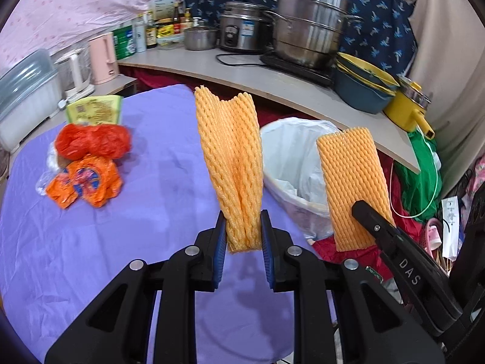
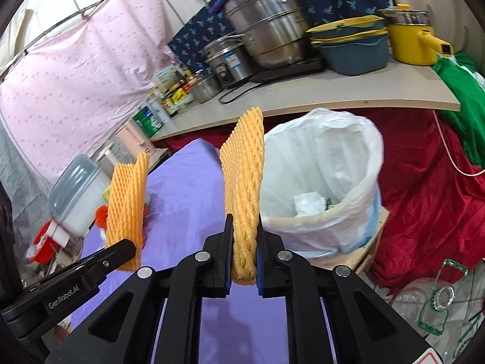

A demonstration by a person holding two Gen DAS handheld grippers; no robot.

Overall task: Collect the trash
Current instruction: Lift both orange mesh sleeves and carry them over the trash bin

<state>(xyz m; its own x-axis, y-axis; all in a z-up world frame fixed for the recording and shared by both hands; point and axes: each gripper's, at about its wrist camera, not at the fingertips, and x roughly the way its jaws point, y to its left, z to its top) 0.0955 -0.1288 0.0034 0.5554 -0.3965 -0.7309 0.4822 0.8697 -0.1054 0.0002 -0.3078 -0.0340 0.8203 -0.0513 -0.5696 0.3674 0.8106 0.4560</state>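
Note:
My left gripper (image 1: 243, 236) is shut on an orange foam fruit net (image 1: 230, 157) and holds it upright above the purple table (image 1: 91, 242). My right gripper (image 2: 245, 257) is shut on a second orange foam net (image 2: 244, 182), upright beside the bin. Each net shows in the other view too: the right one (image 1: 353, 182) and the left one (image 2: 127, 206). The white-lined trash bin (image 1: 291, 163) stands just past the table's right edge; in the right wrist view (image 2: 327, 182) it holds crumpled paper. More trash lies on the table's left: a red plastic bag (image 1: 92, 141), an orange wrapper (image 1: 86, 183) and a yellow-green packet (image 1: 95, 109).
A curved counter (image 1: 242, 75) behind carries steel pots (image 1: 309, 27), a rice cooker (image 1: 242, 27), stacked bowls (image 1: 363, 88), a yellow kettle (image 1: 409, 109) and bottles. A red cloth (image 2: 424, 197) and clear plastic items (image 2: 439, 303) lie on the floor at right.

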